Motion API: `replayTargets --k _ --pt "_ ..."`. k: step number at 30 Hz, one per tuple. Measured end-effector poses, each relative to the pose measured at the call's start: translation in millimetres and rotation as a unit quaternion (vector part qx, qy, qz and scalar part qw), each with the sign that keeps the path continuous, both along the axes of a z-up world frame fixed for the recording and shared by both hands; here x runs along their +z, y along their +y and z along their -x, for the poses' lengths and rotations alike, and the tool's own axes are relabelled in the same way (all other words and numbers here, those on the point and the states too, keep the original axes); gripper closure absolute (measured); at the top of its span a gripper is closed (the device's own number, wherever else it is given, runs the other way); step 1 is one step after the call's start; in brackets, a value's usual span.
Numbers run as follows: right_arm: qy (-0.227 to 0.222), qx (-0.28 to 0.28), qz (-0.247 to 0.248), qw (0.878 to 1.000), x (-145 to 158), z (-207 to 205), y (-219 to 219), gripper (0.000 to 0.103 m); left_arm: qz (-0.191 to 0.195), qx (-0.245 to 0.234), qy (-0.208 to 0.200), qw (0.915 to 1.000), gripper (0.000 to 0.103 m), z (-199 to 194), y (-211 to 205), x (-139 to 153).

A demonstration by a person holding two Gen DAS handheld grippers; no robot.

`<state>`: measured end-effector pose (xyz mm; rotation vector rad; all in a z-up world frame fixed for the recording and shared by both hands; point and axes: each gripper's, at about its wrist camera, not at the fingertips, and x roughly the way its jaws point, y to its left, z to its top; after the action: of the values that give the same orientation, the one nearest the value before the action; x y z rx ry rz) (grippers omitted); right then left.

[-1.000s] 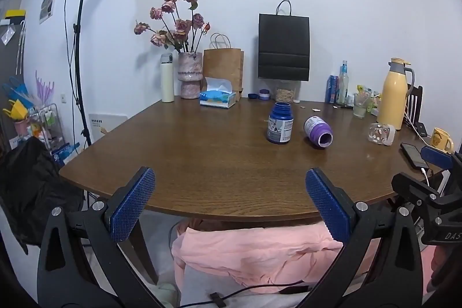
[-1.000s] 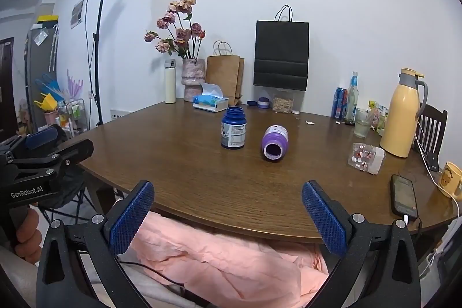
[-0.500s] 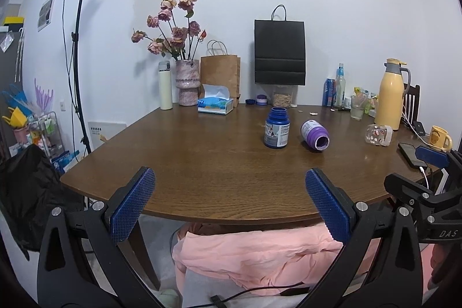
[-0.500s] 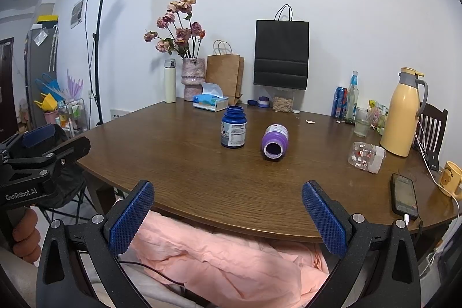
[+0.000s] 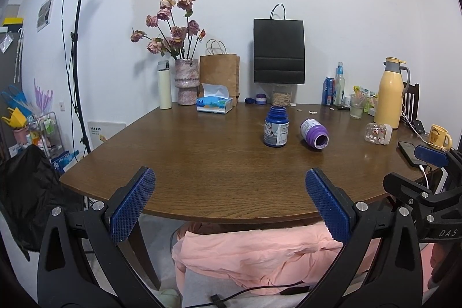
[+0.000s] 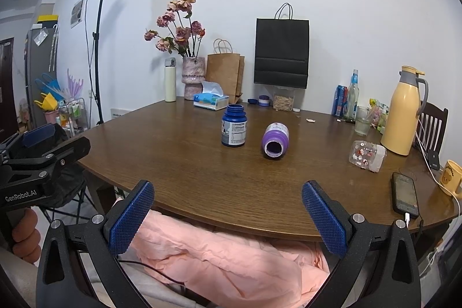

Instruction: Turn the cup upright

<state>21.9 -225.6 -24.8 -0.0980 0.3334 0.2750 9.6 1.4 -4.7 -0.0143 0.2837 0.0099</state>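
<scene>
Table (image 6: 202,172) bears purple cup (image 6: 275,139) sideways

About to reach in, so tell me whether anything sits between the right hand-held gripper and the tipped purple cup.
Nothing visible does. Only bare table lies between the open right hand-held gripper and the purple cup, whose mouth faces it. The upright blue bottle stands left of the cup, apart and off the line.

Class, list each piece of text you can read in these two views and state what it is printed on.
"GenRobot.AI": on the left tongs body.
"DAS": on the right tongs body, cut off at the frame edge.
Labels on the blue bottle and the tipped purple cup: too small to read.
</scene>
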Motion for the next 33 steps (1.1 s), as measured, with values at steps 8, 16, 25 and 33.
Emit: replayTargets --k 8,16,25,33 --pt "0.000 0.000 0.000 1.000 0.2 -0.1 -0.2 0.000 0.000 -0.001 0.000 1.0000 0.000 0.1 0.4 0.0" --pt "0.001 0.000 0.000 1.000 -0.1 0.1 -0.5 0.000 -0.001 -0.001 0.000 1.0000 0.000 -0.5 0.5 0.6" --pt "0.001 -0.001 0.000 1.000 -1.1 0.7 -0.6 0.000 -0.001 -0.001 0.000 1.0000 0.000 -0.7 0.4 1.0" --pt "0.003 -0.001 0.000 1.000 -1.4 0.6 -0.8 0.000 0.000 -0.001 0.004 1.0000 0.000 -0.9 2.6 1.3"
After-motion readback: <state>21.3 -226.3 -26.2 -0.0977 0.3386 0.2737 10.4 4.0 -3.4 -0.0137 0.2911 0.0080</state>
